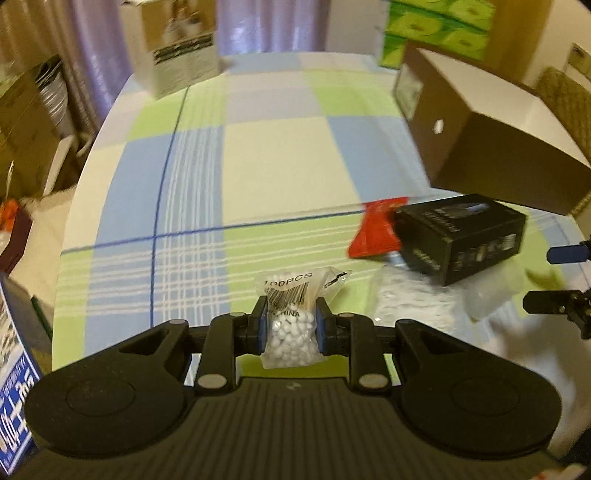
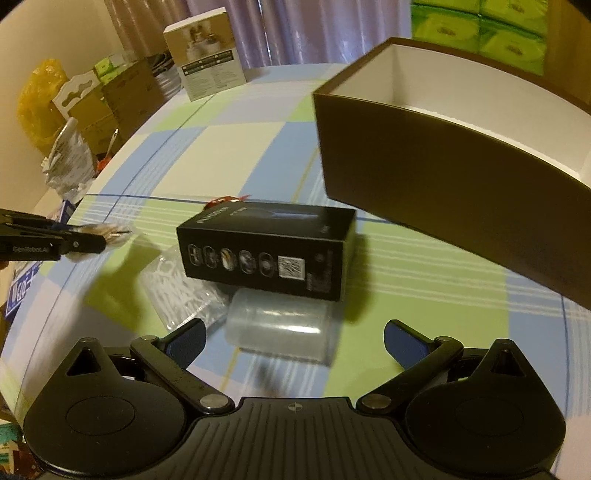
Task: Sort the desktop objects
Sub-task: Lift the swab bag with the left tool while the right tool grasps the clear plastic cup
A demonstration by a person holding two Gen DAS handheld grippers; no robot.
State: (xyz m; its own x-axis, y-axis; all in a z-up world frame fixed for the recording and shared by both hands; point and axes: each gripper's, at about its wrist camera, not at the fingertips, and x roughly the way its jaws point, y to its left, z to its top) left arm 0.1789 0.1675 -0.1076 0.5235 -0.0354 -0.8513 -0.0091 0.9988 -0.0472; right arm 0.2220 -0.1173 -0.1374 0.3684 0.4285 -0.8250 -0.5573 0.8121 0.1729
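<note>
My left gripper (image 1: 290, 325) is shut on a small clear bag of white beads (image 1: 291, 332) with a barcode label, held above the checked tablecloth. In the right wrist view the same left gripper (image 2: 107, 236) enters from the left with the bag (image 2: 107, 232) at its tip. My right gripper (image 2: 293, 339) is open just above a clear plastic jar (image 2: 284, 328) lying on its side. Behind the jar stands a black product box (image 2: 269, 247), also seen as the black box (image 1: 461, 240). A red packet (image 1: 376, 230) lies beside it. A clear bag of white pieces (image 2: 177, 291) lies left of the jar.
A large brown open box (image 2: 443, 162) with a white inside stands at the right. A white carton (image 2: 207, 55) stands at the table's far end. Green tissue packs (image 2: 480, 33) are behind. Cardboard boxes and bags (image 2: 74, 110) sit off the table's left edge.
</note>
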